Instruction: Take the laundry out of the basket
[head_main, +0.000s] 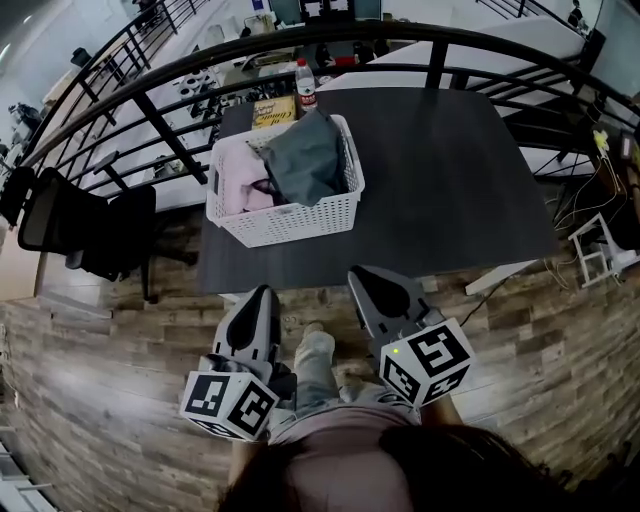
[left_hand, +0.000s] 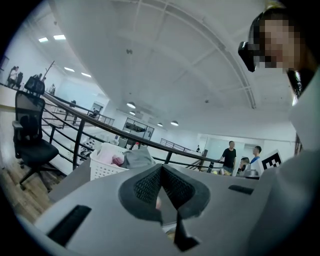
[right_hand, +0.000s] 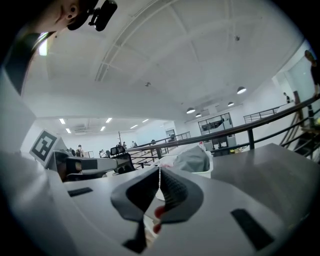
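Now both pairs of jaws are pressed together on nothing. The left gripper and right gripper sit just short of the near edge of the dark grey table. Ahead, across bare tabletop, stands the white perforated plastic basket, its long side facing the jaws. The crumpled grey garment heaps above its rim toward the right jaws, and the pink cloth lies toward the left ones. Beyond are a clear plastic bottle, a yellow box and black railing. Nothing seems to block the reach.
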